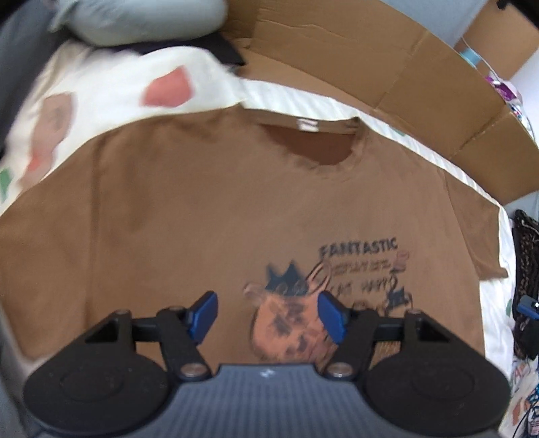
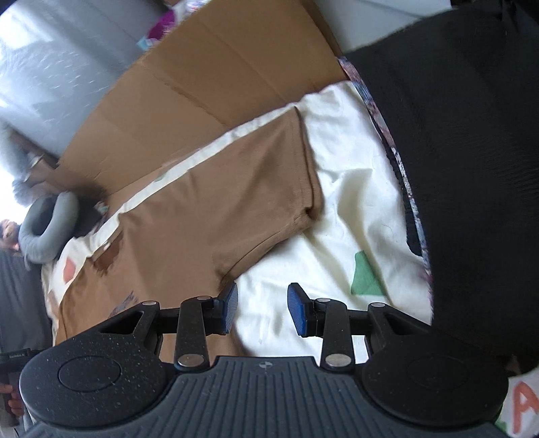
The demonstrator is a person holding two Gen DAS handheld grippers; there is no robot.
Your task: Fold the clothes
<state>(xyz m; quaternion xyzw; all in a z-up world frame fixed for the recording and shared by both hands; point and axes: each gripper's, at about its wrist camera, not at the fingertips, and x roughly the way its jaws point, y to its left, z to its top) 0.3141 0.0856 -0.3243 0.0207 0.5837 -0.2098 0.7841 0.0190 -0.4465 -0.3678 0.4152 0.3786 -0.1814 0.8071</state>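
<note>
A brown T-shirt point(image 1: 188, 209) lies spread flat, front up, on a cream patterned bedsheet point(image 1: 101, 87), its collar at the top and a "FANTASTIC" print on the chest. My left gripper point(image 1: 266, 315) hovers over the print with its blue pads wide apart and nothing between them. In the right wrist view the same brown T-shirt point(image 2: 188, 222) shows one short sleeve stretched toward the upper right. My right gripper point(image 2: 262, 308) stands open above the sheet point(image 2: 340, 215), just beside the shirt's side edge below the armpit, with nothing between its pads.
Flattened cardboard point(image 1: 387, 67) lines the far side of the bed. A grey neck pillow point(image 2: 43, 229) and dark clothing lie beyond the collar. A large black garment point(image 2: 471, 168) covers the right of the right wrist view. A pale cushion point(image 1: 134, 20) sits top left.
</note>
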